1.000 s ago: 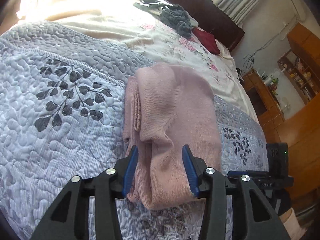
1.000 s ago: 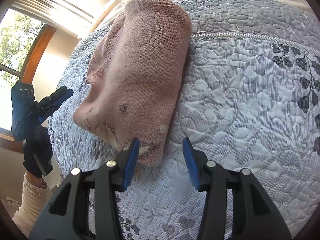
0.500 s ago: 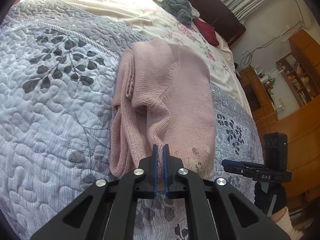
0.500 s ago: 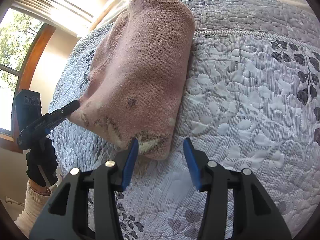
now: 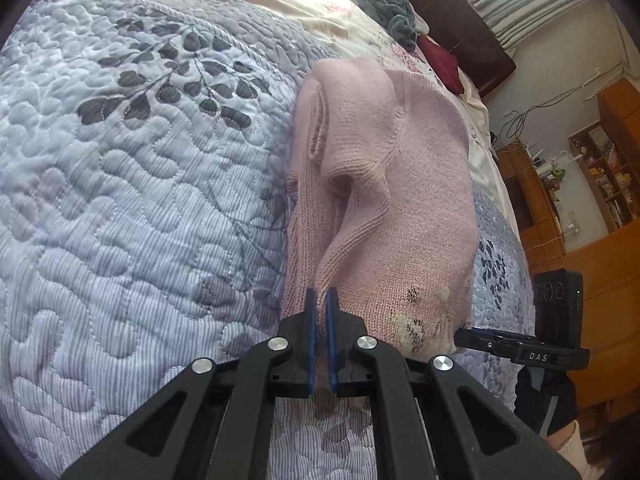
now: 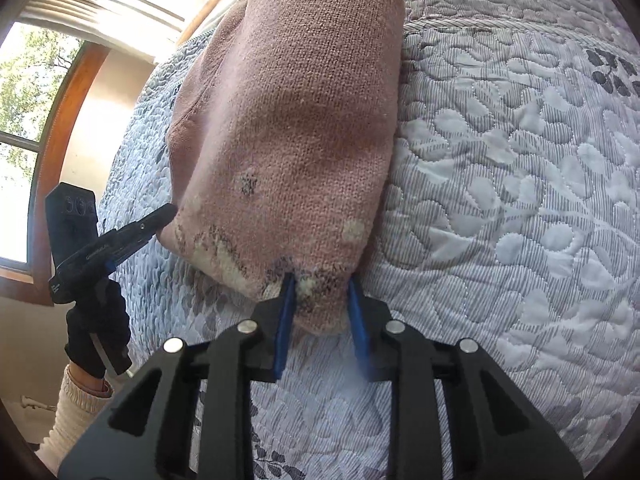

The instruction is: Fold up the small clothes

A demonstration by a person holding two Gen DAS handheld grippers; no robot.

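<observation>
A: Left wrist view first. What was the left gripper point(image 5: 321, 304) doing?

B: Its blue pads point(image 5: 311, 332) were pressed nearly together, pinching the near edge of the pink sweater point(image 5: 384, 184). The sweater lay folded on the quilt point(image 5: 140, 200) and stretched straight ahead from the tips, with a ridge of knit running up from the pinch.

A: Anything beside it?

B: To the right of the tips, the right gripper point(image 5: 464, 336) reached in at the sweater's near right corner, touching the patterned hem. Far ahead, past the sweater, a grey garment point(image 5: 392, 8) and a dark red one point(image 5: 440, 60) lay on a floral sheet point(image 5: 352, 28).

A: And the right wrist view?

B: The right gripper point(image 6: 322, 292) had its pads point(image 6: 285, 320) apart, one on either side of the sweater's point(image 6: 304, 112) near corner. The hem sat between them; whether they squeezed it, I couldn't tell. The sweater ran ahead and slightly left over the quilt point(image 6: 520, 160).

A: The other tool?

B: The left gripper point(image 6: 160, 216) came in from the left, its tip at the sweater's left corner, held by a gloved hand point(image 6: 98, 336) above a cream sleeve point(image 6: 76, 412).
</observation>
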